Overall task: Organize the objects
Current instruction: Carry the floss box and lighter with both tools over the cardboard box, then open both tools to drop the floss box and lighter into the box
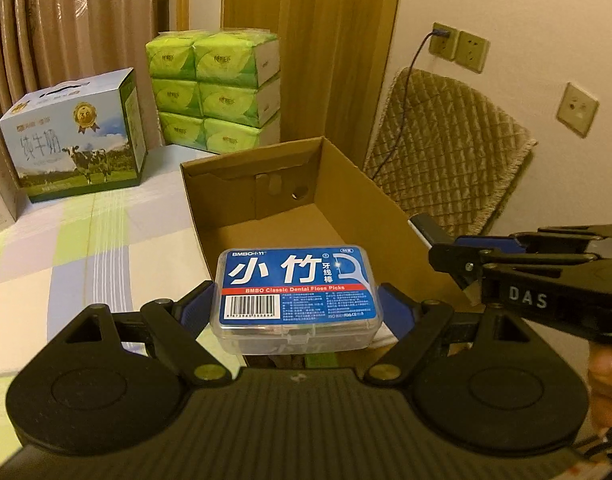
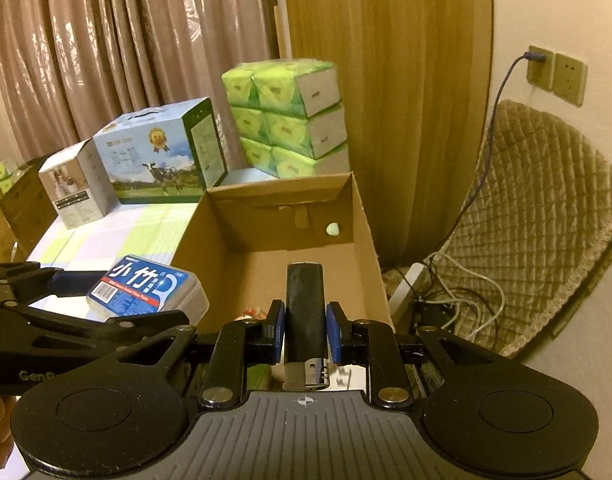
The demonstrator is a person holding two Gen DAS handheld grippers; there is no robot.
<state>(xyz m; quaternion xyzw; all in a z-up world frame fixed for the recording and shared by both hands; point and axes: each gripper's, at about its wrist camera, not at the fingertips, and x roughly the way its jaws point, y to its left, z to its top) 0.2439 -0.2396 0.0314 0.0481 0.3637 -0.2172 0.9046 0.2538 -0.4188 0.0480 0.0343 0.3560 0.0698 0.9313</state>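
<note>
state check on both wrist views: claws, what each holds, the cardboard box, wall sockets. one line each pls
left claw: shut on floss pick box
floss pick box: lid closed, held level, above cardboard box's near edge
right claw: shut on black lighter
black lighter: held over the box interior, metal head toward camera
cardboard box: open-topped, far-wall hole
wall sockets: one with cable plugged in, neighbour free

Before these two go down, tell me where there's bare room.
The cardboard box floor is mostly free between its side walls. The checked tablecloth left of the box is bare up to the milk carton. Crowded: the far edge, with the carton and tissue packs.
</note>
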